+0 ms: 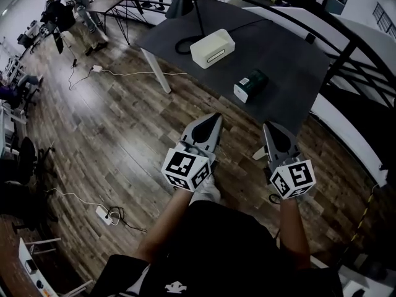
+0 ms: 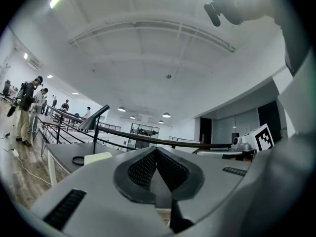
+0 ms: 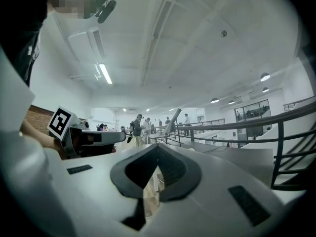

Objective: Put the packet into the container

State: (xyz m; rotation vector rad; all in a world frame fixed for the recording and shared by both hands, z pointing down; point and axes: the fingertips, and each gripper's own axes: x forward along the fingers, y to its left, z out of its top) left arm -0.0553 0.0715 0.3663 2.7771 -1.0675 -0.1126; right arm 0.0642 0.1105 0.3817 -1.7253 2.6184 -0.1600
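Left gripper (image 1: 216,116) in my hand is fully closed, jaw tips pressed together with nothing between them. My right gripper (image 1: 267,126) is closed and empty too. I hold both side by side over the wooden floor (image 1: 111,122), just short of the worktop's near edge and well apart from the packet.

The green packet (image 1: 250,84) with its white end lies flat on the dark grey worktop (image 1: 297,60), close to the near edge and ahead of my grippers. The white container (image 1: 212,48) sits farther back and to the left of it, apart from the packet. Just beyond the container a black cable loop (image 1: 184,45) lies by the stem of a dark desk lamp (image 1: 199,11). A white power strip (image 1: 102,213) lies on the floor to my left.
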